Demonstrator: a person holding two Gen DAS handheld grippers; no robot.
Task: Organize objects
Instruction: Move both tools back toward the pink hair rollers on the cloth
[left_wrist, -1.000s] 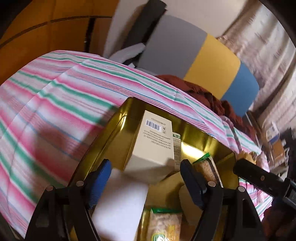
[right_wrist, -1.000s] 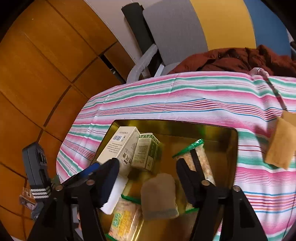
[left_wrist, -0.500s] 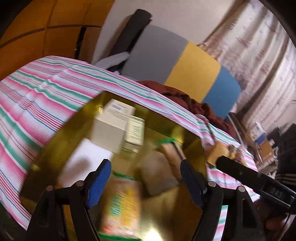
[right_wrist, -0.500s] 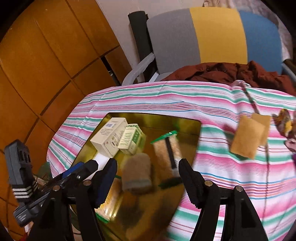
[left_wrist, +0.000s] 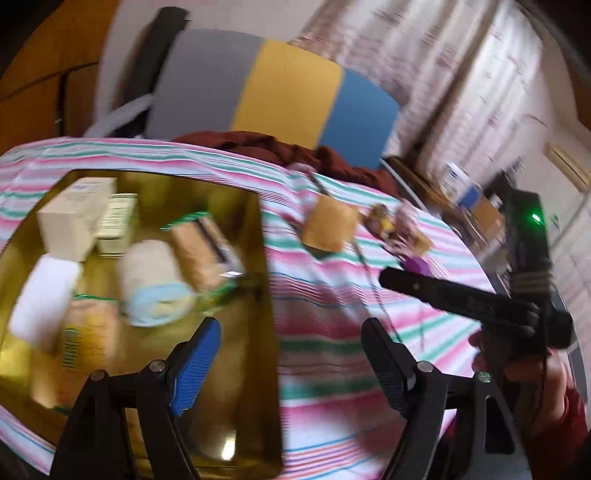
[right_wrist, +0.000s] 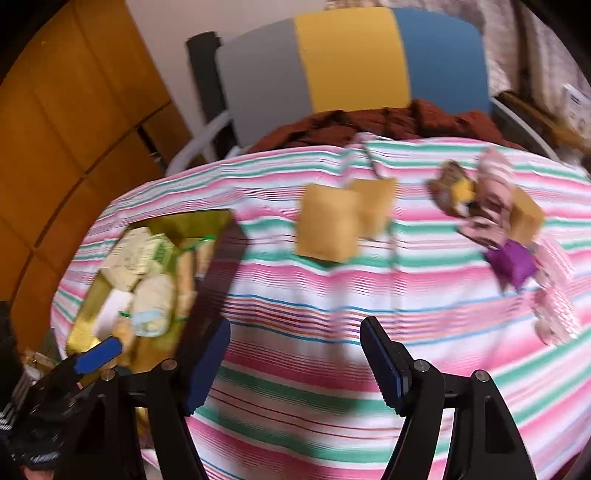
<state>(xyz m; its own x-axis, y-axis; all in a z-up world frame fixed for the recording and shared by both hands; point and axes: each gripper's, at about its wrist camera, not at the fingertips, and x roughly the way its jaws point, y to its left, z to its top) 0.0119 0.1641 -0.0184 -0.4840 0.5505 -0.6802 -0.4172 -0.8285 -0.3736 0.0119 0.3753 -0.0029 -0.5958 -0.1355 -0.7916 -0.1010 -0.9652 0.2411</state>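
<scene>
A home room: striped tablecloth (right_wrist: 332, 302), padded chair (right_wrist: 351, 59), curtains (left_wrist: 461, 74), wooden cupboards (right_wrist: 74, 110).

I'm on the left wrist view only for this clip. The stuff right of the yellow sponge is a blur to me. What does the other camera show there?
Observer: A second yellow sponge sits right behind the first yellow sponge, touching it.
Operator: And further right?
Observer: A purple object lies among pink wrapped pieces; too blurred to say what it is.
Operator: Is the right gripper carrying anything?
Observer: No, the right gripper is open, with only striped tablecloth between its pads.
</scene>
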